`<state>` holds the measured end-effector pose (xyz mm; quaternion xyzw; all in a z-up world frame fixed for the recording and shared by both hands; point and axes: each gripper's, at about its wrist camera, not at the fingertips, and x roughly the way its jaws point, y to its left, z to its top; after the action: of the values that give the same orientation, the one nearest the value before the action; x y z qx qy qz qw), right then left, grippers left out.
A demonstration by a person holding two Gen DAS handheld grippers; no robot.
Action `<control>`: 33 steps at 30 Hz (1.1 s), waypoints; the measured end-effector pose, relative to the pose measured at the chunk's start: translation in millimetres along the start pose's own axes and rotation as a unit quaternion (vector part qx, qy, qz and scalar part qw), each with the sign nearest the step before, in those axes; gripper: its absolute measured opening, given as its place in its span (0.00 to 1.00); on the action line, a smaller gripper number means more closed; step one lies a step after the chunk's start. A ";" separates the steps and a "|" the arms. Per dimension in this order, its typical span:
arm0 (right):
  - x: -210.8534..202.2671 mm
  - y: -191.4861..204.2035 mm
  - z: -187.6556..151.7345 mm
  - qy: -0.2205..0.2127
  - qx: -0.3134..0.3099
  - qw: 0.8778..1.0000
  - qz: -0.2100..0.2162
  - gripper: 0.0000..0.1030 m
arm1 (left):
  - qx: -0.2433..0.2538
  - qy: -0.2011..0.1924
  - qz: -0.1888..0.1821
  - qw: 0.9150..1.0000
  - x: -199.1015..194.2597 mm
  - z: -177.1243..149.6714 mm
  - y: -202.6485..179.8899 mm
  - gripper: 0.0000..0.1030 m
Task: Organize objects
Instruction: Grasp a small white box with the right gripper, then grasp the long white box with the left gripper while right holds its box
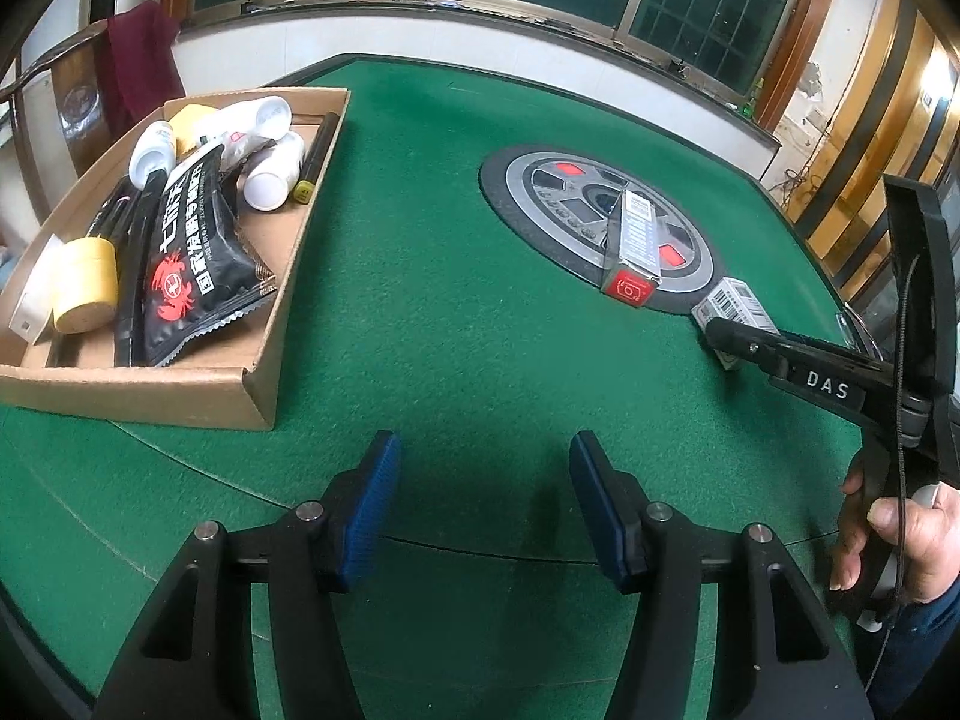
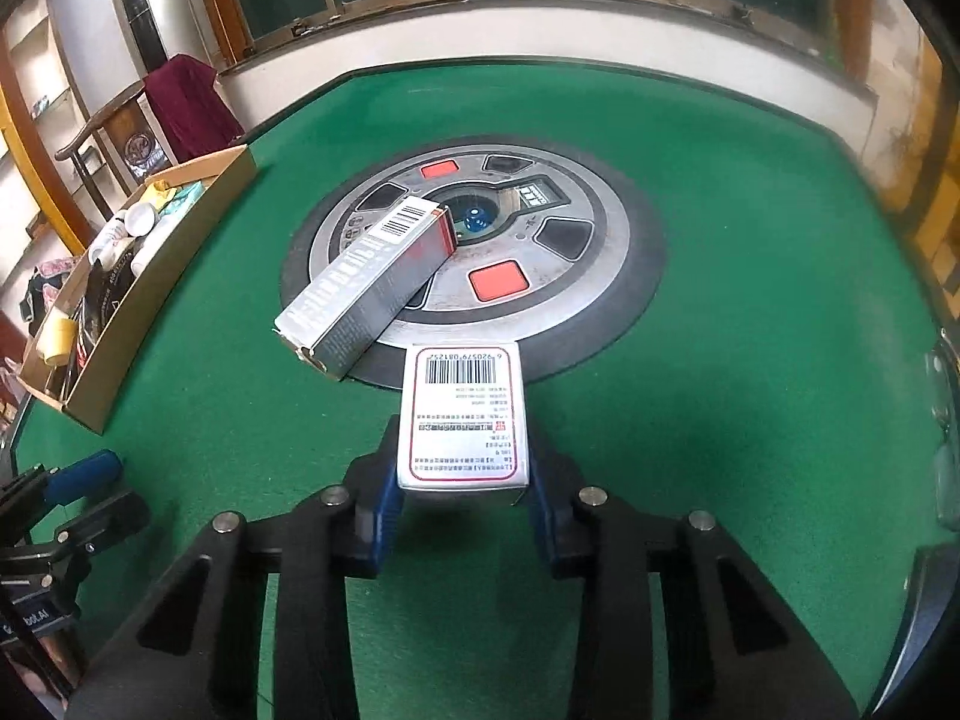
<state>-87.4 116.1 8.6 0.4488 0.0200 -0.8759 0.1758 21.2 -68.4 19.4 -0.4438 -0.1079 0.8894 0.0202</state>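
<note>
1. While the right gripper (image 2: 462,498) pinches the near end of a small white box (image 2: 465,414) between its blue pads, the box's far end with the barcode touches the near rim of the round control panel (image 2: 576,276) set into the green table (image 2: 750,360).
2. A long grey carton (image 2: 366,282) lies slanted across the panel's left part, its near end jutting past the panel's rim onto the felt, just beside the white box.
3. The left gripper (image 1: 485,501) hangs spread over bare felt on the near side of the panel, nothing between its pads.
4. A cardboard tray (image 1: 150,399) sits well left of the panel, holding white bottles (image 1: 273,177), a black snack packet (image 1: 192,264) and a yellow roll (image 1: 84,294).
5. A hand (image 1: 900,540) grips the right gripper's handle, near-right of the panel.
</note>
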 end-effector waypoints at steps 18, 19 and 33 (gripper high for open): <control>-52.4 -28.1 -3.5 -0.057 0.048 0.996 0.042 0.31 | -0.014 0.006 -0.012 1.000 0.1 4.7 1.3 0.52; -52.8 -27.8 -3.3 -0.058 0.048 0.996 0.043 0.31 | -0.020 0.015 -0.027 0.999 1.5 8.0 2.0 0.52; -46.0 -46.8 1.4 -0.054 0.085 0.993 0.060 0.31 | 0.004 0.031 -0.087 0.996 19.3 99.5 -38.5 0.51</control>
<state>-79.1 173.0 40.2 0.4150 -0.0907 -0.8852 0.1898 -71.7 -45.7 70.3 -0.4603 -0.1423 0.8702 0.1027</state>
